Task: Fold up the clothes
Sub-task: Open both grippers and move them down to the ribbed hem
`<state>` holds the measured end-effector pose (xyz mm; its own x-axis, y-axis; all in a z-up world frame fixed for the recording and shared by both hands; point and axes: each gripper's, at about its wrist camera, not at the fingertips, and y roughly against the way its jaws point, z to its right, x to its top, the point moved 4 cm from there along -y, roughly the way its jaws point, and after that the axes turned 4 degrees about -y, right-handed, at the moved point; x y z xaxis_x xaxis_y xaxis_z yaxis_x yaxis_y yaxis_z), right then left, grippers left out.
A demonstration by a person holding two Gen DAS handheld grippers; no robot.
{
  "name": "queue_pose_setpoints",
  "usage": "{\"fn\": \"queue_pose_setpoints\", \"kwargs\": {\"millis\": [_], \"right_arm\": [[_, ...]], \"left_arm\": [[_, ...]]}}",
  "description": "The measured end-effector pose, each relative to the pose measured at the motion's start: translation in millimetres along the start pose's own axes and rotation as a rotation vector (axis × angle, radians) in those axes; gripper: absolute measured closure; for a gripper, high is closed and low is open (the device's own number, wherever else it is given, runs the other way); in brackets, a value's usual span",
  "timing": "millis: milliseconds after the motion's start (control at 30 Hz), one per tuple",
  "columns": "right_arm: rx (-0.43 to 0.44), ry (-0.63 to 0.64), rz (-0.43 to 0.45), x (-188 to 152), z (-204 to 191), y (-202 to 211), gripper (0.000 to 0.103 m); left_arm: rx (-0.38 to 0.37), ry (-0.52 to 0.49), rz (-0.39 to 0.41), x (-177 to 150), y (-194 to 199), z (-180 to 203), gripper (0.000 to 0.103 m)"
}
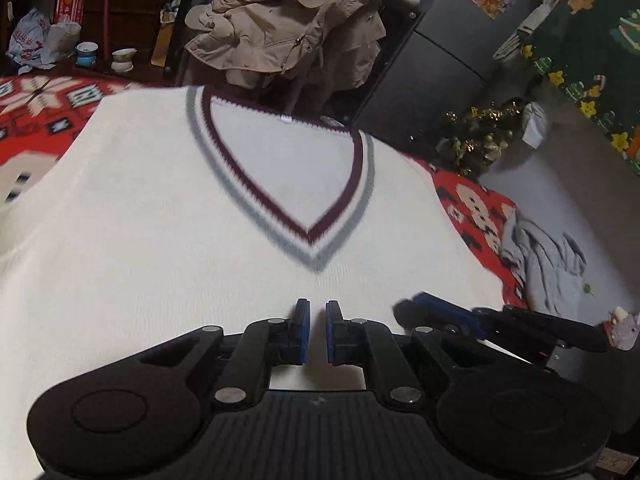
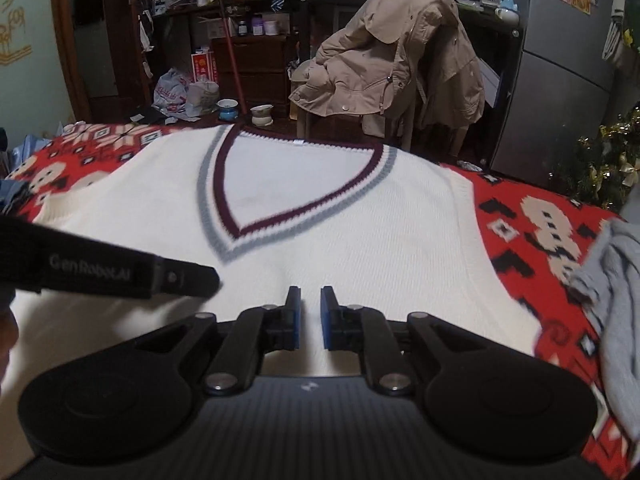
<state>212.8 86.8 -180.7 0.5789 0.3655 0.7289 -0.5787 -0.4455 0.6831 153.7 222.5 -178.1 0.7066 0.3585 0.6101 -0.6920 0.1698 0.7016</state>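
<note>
A white knitted vest [image 1: 168, 216] with a maroon and grey V-neck lies spread flat on the red patterned blanket [image 1: 36, 120], collar at the far side. My left gripper [image 1: 317, 320] hovers over its lower middle, blue pads a narrow gap apart, with no cloth pinched between them. In the right wrist view the vest [image 2: 400, 240] fills the centre, and my right gripper [image 2: 310, 308] hangs just below the V point, also open by a narrow gap. The two grippers sit side by side: the right gripper [image 1: 424, 306] shows beside the left, and the left gripper's [image 2: 208, 278] tip shows at left.
A crumpled grey garment [image 2: 616, 300] lies on the blanket [image 2: 540, 220] at the right edge of the vest. Beyond the bed stand a chair draped with a beige coat [image 2: 384, 60], a grey fridge [image 2: 560, 80], cluttered shelves and cups [image 2: 228, 110] on the floor.
</note>
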Motion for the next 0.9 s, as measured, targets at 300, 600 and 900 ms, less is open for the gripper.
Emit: {"fn": "queue_pose_setpoints", "kwargs": {"millis": [300, 600, 900], "right_arm": [[-0.030, -0.035, -0.034, -66, -11, 71, 0.090], [-0.026, -0.035, -0.083, -127, -24, 138, 0.089], [-0.005, -0.048, -0.122, -169, -24, 195, 0.082]], "left_arm": [[0.024, -0.024, -0.024, -69, 61, 8, 0.095], [0.051, -0.071, -0.056, -123, 110, 12, 0.095], [0.039, -0.052, -0.118, -166, 153, 0, 0.095]]}}
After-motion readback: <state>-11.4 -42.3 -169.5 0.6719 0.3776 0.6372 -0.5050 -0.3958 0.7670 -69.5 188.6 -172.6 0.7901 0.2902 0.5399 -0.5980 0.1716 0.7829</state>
